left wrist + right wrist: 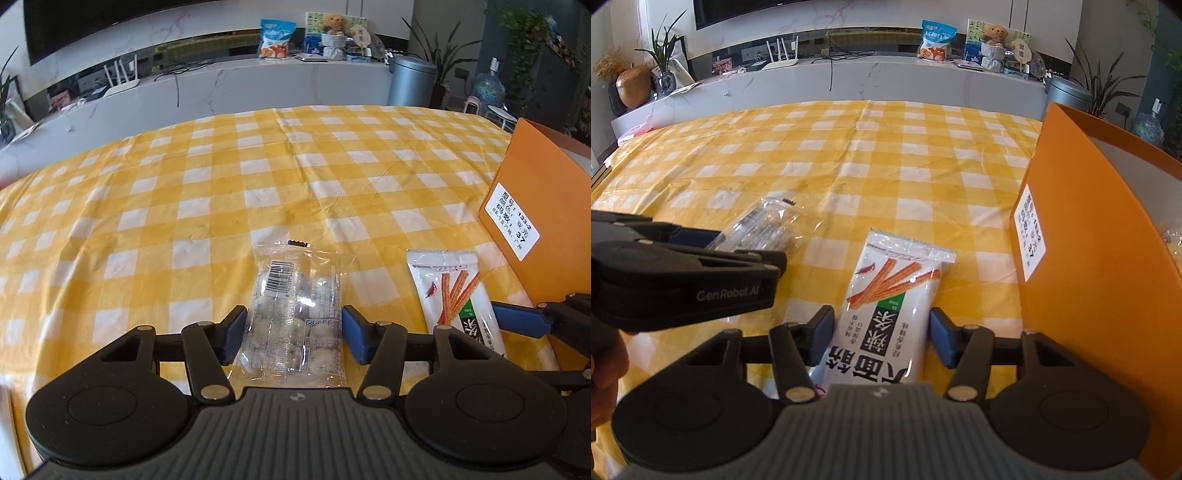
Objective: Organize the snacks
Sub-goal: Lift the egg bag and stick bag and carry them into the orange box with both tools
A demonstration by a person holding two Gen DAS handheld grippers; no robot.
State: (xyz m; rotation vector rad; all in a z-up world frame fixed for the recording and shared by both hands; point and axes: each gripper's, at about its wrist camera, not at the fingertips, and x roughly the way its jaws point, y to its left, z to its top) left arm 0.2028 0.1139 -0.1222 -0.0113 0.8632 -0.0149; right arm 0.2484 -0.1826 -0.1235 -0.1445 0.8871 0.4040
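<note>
- On the yellow-checked desk [184, 192], the left gripper [293, 332] straddles a clear packet of round sweets [295, 314]; its blue pads touch both sides, pinching it
- Just to its right, the right gripper [882, 334] pinches a white stick-snack packet [886, 314], lying flat; pads against both edges
- An orange box [1089, 277] stands near, right of both packets

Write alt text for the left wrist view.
The left gripper straddles a clear packet of round white snacks on a yellow checked tablecloth. Right of it lie a white stick-snack packet and an orange box.
</note>
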